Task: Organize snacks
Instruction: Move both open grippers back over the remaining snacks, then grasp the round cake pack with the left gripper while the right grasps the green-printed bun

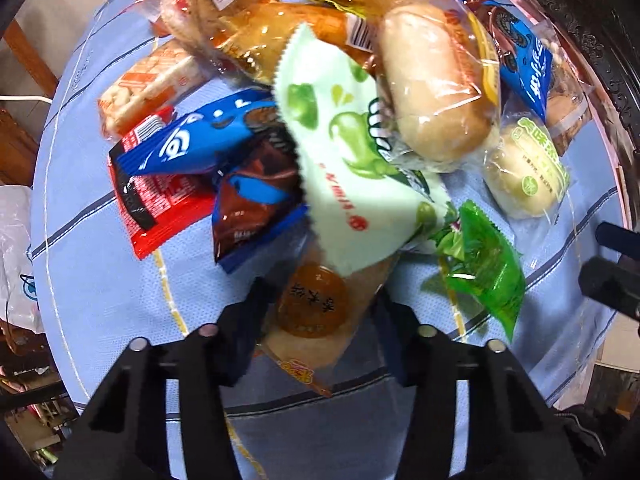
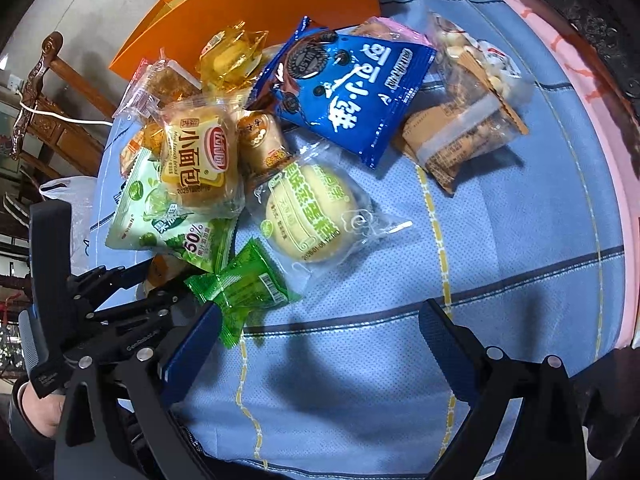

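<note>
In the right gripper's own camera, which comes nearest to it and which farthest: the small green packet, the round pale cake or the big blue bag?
From the right gripper:
1. Small green packet, just beyond its left finger.
2. Round pale cake, middle of the cloth.
3. Big blue bag, farthest, near the orange board.

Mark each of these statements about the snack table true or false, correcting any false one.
1. The left gripper has a clear packet with an orange round label between its fingers. True.
2. The right gripper holds the small green packet. False: nothing lies between its fingers; the packet lies beside its left finger.
3. The snacks lie on a blue cloth. True.
4. The big blue packet stands upright. False: it lies flat.
</note>
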